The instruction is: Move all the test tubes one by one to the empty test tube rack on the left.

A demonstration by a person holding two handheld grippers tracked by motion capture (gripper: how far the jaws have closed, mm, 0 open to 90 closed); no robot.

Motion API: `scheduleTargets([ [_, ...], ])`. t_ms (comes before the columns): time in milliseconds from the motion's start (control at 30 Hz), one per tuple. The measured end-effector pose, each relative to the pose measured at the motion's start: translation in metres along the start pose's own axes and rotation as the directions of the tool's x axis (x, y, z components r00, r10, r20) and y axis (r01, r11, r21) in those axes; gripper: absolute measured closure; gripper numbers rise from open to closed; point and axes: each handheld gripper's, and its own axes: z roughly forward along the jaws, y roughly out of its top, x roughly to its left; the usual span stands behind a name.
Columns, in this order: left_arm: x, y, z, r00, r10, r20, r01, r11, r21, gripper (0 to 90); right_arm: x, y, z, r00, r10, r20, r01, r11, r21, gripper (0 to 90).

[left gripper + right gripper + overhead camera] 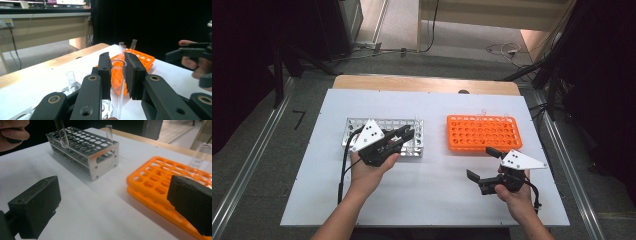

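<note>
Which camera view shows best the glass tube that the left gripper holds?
The left gripper view: the glass tube stands close between the left gripper's black pads. The right gripper view shows its rounded lower end above the metal rack. The high view does not resolve it.

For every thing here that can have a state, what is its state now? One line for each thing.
left gripper: shut on a glass test tube, upright, lifted above the metal rack.
right gripper: open, holding nothing.
metal rack: one tube standing at its far corner, other holes empty.
orange rack: flat on the table, two tubes at its far edge.
</note>
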Motion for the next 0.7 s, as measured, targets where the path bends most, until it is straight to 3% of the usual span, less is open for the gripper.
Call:
scheduleTargets([
  [367,0.019,0.003,0.011,0.9989,-0.011,-0.045,0.011,0.9999,0.002,76.0,-0.016,-0.008,-0.019,0.9985,0.024,0.049,-0.023,1.000,-0.010,0.0],
  [700,0.033,0.008,0.028,0.9962,-0.014,-0.086,0.014,0.9999,0.003,76.1,-0.025,-0.015,-0.021,0.9972,0.033,0.067,-0.033,0.999,-0.004,0.0],
])
